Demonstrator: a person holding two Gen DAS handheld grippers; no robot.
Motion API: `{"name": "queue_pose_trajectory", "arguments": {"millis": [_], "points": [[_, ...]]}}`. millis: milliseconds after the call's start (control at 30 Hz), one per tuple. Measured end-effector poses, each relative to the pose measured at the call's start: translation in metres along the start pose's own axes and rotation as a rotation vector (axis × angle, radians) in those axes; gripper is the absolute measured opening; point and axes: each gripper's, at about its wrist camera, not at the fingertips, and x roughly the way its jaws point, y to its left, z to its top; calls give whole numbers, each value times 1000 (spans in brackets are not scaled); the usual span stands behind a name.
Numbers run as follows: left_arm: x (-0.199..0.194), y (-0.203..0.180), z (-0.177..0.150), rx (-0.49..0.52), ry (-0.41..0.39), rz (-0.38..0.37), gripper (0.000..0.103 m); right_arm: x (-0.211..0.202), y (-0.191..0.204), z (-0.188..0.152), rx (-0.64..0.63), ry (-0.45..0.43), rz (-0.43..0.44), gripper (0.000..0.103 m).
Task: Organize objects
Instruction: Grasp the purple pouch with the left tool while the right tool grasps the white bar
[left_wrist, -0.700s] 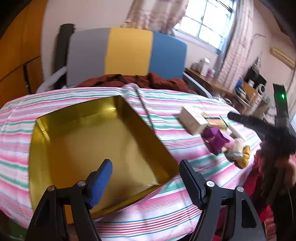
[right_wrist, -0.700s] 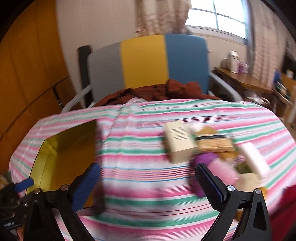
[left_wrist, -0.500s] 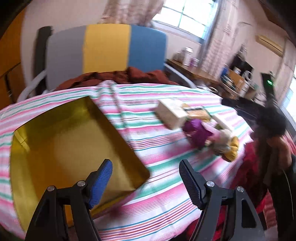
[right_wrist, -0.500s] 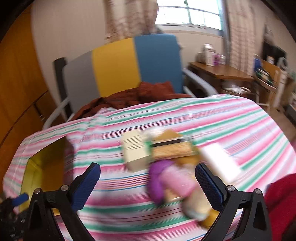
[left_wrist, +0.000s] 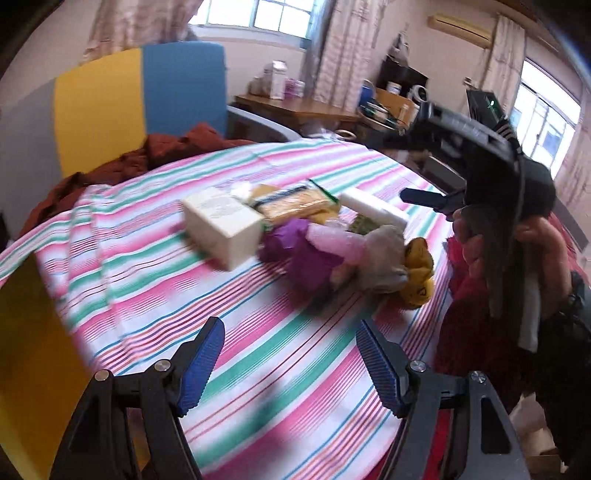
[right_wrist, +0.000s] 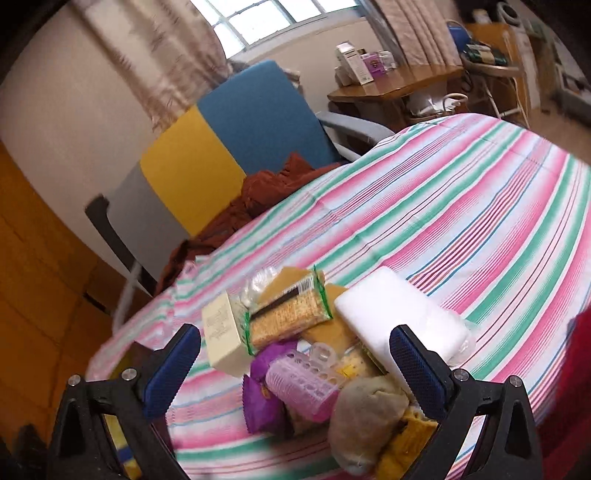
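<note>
Left wrist view: left tongs (left_wrist: 290, 354), blue ribbed pads spread wide and empty, above the pink, green and white striped cloth of the worktop (left_wrist: 280, 354); heap of small objects beyond them, well apart: cream rectangular cardboard box (left_wrist: 221, 225), clear-wrapped pack of crackers (left_wrist: 295, 203), white oblong foam block (left_wrist: 373, 208), purple crinkled foil packet (left_wrist: 299, 247), grey-beige soft bundle (left_wrist: 384, 258), mustard-yellow knitted piece (left_wrist: 419, 277); yellow metal tin (left_wrist: 26, 354) at left edge; right tongs (left_wrist: 428, 197) at right, held by a hand (left_wrist: 476, 240). Right wrist view: right tongs (right_wrist: 295, 369), pads fully apart, nothing gripped, low over the heap; pink ridged plastic hair roller (right_wrist: 303, 384) between the pads but untouched, beside the purple packet (right_wrist: 258, 402); cream box (right_wrist: 223, 332), crackers (right_wrist: 288, 317), foam block (right_wrist: 399, 314) just behind; grey, yellow and blue chair back (right_wrist: 207, 162) past the worktop edge.
</note>
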Motion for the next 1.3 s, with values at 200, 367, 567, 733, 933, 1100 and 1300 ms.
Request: {"name": "queue_pose_trajectory", "arguments": {"millis": [200,367,567,733,933,1100,1300], "points": [[44,-14,17,74,33,-32,74,-2,-5,0,35,-1,71,103],[72,-13,31,69,43,-53,74,-1,-1,-1,24,9,122,103],[96,-11,38,65,66,-78,70,5,-6,-1,54,37,153,103],[103,-15,36,69,72,-94,51,8,-6,-2,61,46,156,103],[94,-2,24,-13,72,-103,41,14,-9,-3,78,68,141,103],[74,1,8,-32,65,-74,41,8,-14,-1,90,27,89,103],[49,6,-6,-55,60,-72,41,-5,-29,3,153,-42,-18,103]]}}
